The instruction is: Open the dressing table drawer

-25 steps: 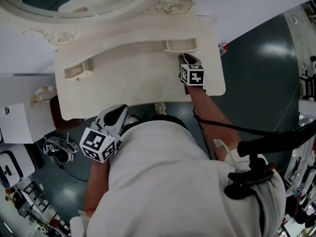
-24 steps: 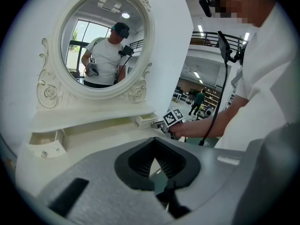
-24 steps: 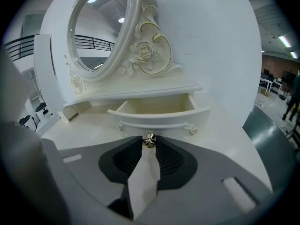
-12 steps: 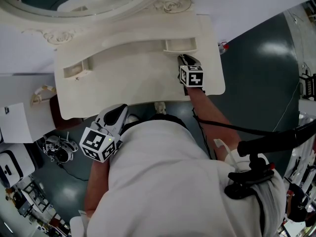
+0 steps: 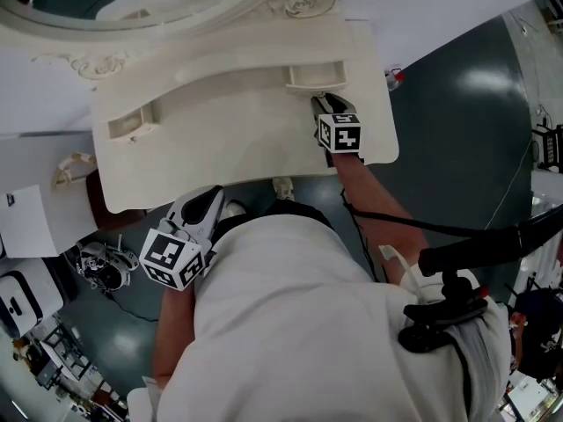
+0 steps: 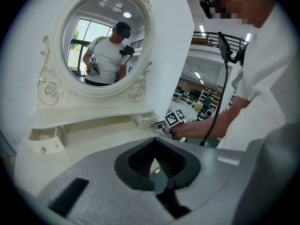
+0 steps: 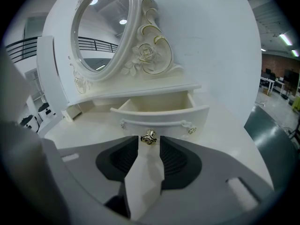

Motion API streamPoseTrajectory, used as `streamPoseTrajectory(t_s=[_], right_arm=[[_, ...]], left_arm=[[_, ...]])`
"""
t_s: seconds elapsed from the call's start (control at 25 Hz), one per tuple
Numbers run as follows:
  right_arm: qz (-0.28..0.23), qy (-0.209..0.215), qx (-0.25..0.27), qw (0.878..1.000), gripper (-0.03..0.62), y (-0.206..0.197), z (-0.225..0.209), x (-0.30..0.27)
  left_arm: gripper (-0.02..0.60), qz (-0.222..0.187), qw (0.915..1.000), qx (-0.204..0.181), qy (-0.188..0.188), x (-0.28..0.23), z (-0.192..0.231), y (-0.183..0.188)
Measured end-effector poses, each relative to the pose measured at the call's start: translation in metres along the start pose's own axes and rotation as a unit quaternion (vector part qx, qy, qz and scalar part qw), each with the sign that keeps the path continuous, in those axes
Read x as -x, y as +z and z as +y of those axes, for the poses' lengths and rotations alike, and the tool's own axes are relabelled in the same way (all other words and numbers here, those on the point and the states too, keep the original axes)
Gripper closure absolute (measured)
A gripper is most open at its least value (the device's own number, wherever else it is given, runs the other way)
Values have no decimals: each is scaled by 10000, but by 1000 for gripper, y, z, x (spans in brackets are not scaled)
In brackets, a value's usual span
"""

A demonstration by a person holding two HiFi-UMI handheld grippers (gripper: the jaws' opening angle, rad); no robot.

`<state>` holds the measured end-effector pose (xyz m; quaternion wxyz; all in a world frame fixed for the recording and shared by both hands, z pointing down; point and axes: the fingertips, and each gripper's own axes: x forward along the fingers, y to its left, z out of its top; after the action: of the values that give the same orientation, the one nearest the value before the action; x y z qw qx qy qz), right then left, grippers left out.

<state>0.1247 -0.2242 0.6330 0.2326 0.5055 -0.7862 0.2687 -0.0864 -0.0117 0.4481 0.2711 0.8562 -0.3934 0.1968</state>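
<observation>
The cream dressing table (image 5: 237, 139) has a small right drawer (image 5: 317, 76) that stands pulled out, its inside showing (image 7: 161, 114). Its gold knob (image 7: 149, 137) lies between the tips of my right gripper (image 7: 149, 142), whose jaws are opening, with a sliver of gap on either side of the knob. From the head view my right gripper (image 5: 322, 104) sits right at the drawer front. My left gripper (image 5: 211, 202) hangs near the table's front edge, shut and empty (image 6: 154, 146). The left drawer (image 5: 132, 123) also stands out a little.
An oval mirror (image 6: 105, 41) with carved roses rises at the table's back against a white wall. A red-brown stool (image 5: 110, 207) stands under the table's left end. Cables and gear (image 5: 101, 266) lie on the dark floor at left. My white shirt hides the table's front middle.
The right gripper's fingers look slightly wider apart at the drawer front. The view has shifted a little; neither hand has moved.
</observation>
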Motion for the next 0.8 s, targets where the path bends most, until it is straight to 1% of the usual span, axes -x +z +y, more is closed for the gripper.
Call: streamPoseTrajectory(t_s=[0.12, 0.28, 0.4, 0.6, 0.8], right_arm=[[10, -26, 94, 10000, 441, -3, 1, 7], [59, -58, 204, 9998, 450, -13, 6, 23], [136, -73, 280, 9995, 482, -23, 15, 41], [216, -106, 351, 9991, 588, -41, 38, 74], [299, 18, 482, 9984, 592, -59, 82, 105]], left_arm=[[578, -44, 10000, -17, -36, 2, 0, -3], [578, -100, 9998, -110, -156, 8, -4, -7], [579, -135, 9994, -179, -247, 17, -7, -8], [578, -221, 9985, -305, -408, 39, -6, -14], [578, -279, 9976, -359, -525, 71, -2, -33]])
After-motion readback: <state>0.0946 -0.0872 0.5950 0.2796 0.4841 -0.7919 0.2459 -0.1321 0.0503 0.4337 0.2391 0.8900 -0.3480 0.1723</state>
